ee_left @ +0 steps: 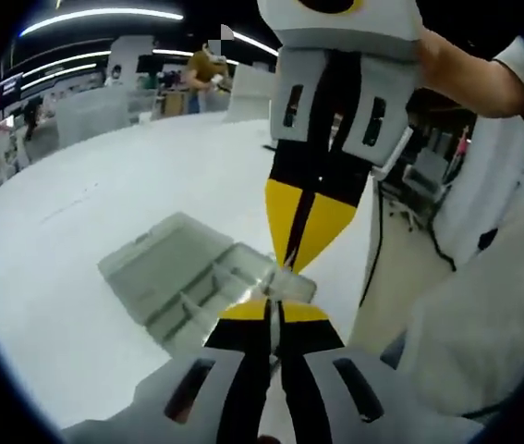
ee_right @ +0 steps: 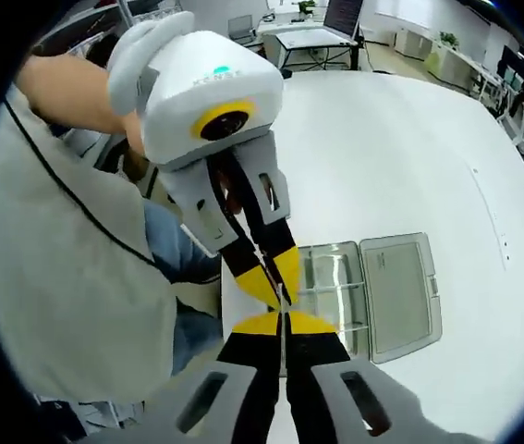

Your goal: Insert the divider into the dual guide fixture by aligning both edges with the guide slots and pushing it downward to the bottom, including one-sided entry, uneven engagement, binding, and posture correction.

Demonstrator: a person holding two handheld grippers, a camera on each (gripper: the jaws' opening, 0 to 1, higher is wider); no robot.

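Right now we hold both grippers tip to tip above the near edge of a white table (ee_left: 104, 185). In the left gripper view, the left gripper (ee_left: 271, 310) rises from the bottom with its yellow-tipped jaws pressed narrow on a small clear divider (ee_left: 285, 285), and the right gripper (ee_left: 297, 245) comes down from the top to pinch the same piece. In the right gripper view, our right gripper (ee_right: 283, 319) meets the left gripper (ee_right: 275, 277) the same way, though the clear piece is hard to make out there. Just beyond the tips, a clear plastic box (ee_right: 372, 296) lies open on the table, lid (ee_right: 400, 296) folded flat beside its slotted tray (ee_right: 331, 277). The divider sits above the tray, not in it.
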